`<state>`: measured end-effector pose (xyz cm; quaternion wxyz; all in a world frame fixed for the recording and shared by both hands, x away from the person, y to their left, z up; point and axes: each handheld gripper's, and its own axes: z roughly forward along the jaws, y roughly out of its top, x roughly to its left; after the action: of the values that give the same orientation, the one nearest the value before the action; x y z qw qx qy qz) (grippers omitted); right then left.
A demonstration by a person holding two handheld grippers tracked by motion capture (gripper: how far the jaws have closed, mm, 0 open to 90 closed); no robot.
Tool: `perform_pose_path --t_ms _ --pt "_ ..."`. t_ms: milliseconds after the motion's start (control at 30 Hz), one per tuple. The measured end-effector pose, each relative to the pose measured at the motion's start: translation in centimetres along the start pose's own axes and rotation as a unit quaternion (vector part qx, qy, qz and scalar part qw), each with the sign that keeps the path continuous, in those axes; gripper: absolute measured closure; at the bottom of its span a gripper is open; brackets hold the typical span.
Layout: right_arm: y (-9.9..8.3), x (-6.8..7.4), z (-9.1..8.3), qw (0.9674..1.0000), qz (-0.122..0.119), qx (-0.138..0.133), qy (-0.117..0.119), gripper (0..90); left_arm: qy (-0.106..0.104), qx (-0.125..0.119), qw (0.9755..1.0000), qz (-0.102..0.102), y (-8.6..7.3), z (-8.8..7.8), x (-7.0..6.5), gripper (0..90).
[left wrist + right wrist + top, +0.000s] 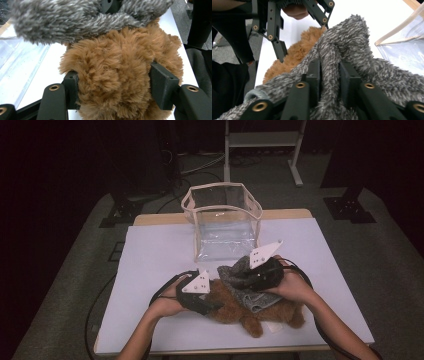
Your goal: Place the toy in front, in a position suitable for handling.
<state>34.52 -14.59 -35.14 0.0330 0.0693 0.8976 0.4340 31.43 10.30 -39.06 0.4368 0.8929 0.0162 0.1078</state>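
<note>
You clamped the left gripper (212,306) on the brown plush toy (250,307) to pin it near the clear bag (222,222), while the right gripper (239,279), jaws narrowly parted, pinched a fold of the grey fuzzy garment (352,50) draped over it, apparently to dress it

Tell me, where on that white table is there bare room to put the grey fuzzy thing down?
The white table is bare along its left side, between the clear bag and the left edge, and at the far right beside the bag. The near middle is crowded: the brown plush toy, the grey fuzzy cloth, the left gripper and right gripper all meet there.
</note>
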Motion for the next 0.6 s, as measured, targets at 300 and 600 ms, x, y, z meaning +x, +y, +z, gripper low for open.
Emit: perform_pose_path --t_ms 300,600 --pt "-0.2 0.3 -2.6 0.9998 -0.011 -0.006 -0.014 48.7 -0.003 0.0 1.0 -0.002 -0.1 -0.1 0.1 36.8" --pt "-1.0 0.2 -0.8 0.9999 -0.004 0.013 -0.004 48.5 0.0 0.006 0.9999 0.008 0.1 0.0 0.0 37.0"
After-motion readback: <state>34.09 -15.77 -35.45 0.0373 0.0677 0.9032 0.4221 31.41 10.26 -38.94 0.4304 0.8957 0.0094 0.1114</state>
